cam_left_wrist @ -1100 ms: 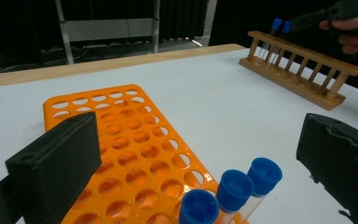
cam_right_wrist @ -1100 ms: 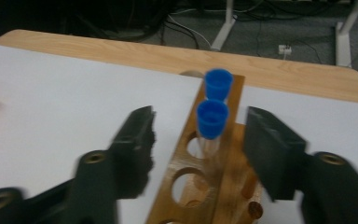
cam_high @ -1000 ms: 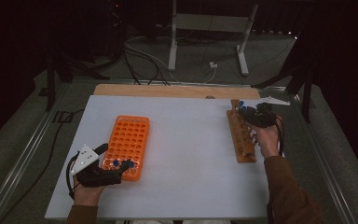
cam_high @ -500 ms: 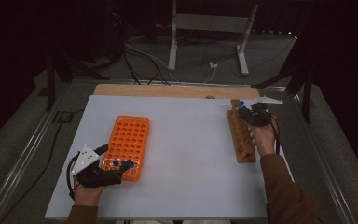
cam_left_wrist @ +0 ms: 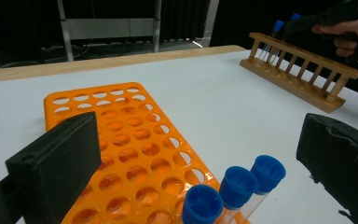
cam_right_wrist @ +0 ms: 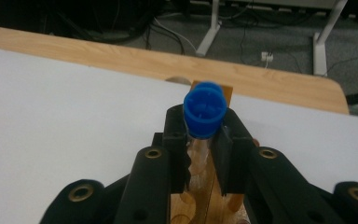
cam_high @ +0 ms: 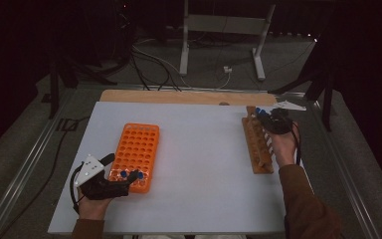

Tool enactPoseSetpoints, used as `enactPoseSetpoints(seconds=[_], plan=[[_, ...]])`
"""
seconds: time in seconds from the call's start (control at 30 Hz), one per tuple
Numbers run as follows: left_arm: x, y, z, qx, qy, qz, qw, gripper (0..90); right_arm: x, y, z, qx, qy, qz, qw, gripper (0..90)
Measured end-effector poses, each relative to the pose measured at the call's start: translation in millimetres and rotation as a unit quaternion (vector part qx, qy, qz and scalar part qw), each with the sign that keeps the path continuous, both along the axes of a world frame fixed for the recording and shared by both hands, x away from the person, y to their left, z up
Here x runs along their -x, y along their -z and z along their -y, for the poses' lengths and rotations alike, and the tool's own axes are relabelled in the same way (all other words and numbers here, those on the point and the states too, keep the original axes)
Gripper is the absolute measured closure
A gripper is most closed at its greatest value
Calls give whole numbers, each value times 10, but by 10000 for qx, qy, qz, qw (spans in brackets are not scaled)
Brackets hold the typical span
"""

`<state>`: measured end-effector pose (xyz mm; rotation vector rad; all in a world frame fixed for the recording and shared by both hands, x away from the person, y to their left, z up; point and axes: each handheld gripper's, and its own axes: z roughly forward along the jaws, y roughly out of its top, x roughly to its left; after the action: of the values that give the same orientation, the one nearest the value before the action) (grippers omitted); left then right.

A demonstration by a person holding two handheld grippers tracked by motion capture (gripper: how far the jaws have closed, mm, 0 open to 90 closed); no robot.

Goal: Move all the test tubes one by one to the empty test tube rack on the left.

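Note:
An orange tube rack (cam_high: 134, 152) lies on the left of the white table. Three blue-capped tubes (cam_left_wrist: 235, 186) stand in its near corner. My left gripper (cam_left_wrist: 198, 135) is open, its jaws wide to either side of those tubes without touching them; it rests at the rack's near end (cam_high: 128, 177). A wooden tube rack (cam_high: 256, 147) lies on the right. At its far end my right gripper (cam_right_wrist: 204, 135) is shut on a clear tube (cam_right_wrist: 198, 156) just under its blue cap (cam_right_wrist: 205, 108). That tube stands upright in the wooden rack (cam_right_wrist: 196, 200).
The white table top (cam_high: 199, 164) is bordered by a wooden strip (cam_high: 179, 97) at the back. Another blue-capped tube (cam_left_wrist: 276, 25) stands in the wooden rack (cam_left_wrist: 298, 74) beside the right gripper (cam_left_wrist: 307, 21). Cables and a stand's legs lie on the floor beyond.
The right hand has shifted a little at the far end of the wooden rack. The left hand and its gripper have stayed where they were.

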<state>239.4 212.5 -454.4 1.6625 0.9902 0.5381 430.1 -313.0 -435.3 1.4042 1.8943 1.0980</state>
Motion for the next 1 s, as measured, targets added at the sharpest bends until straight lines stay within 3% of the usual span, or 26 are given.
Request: enactPoseSetpoints(seconds=[0.3, 0.37, 0.6, 0.73, 1.0], plan=[[-16, -46, 54, -64, 52, 60, 9999, 7, 139, -277, 7, 16, -155, 439, 9989, 767], [-14, -70, 72, -89, 64, 91, 9999, 7, 173, -341, -7, 148, -195, 539, 9982, 767], [0, -157, 113, -118, 34, 198, 9997, 7, 321, -555, -50, 142, -407, 815, 9957, 767], [6, -228, 185, -254, 8, 273, 9993, 8, 414, -614, -127, 63, -627, 840, 9945, 767], [-43, -335, 423, -307, 13, 353, 9989, 8, 602, -619, -336, -151, -1122, 790, 9904, 765]])
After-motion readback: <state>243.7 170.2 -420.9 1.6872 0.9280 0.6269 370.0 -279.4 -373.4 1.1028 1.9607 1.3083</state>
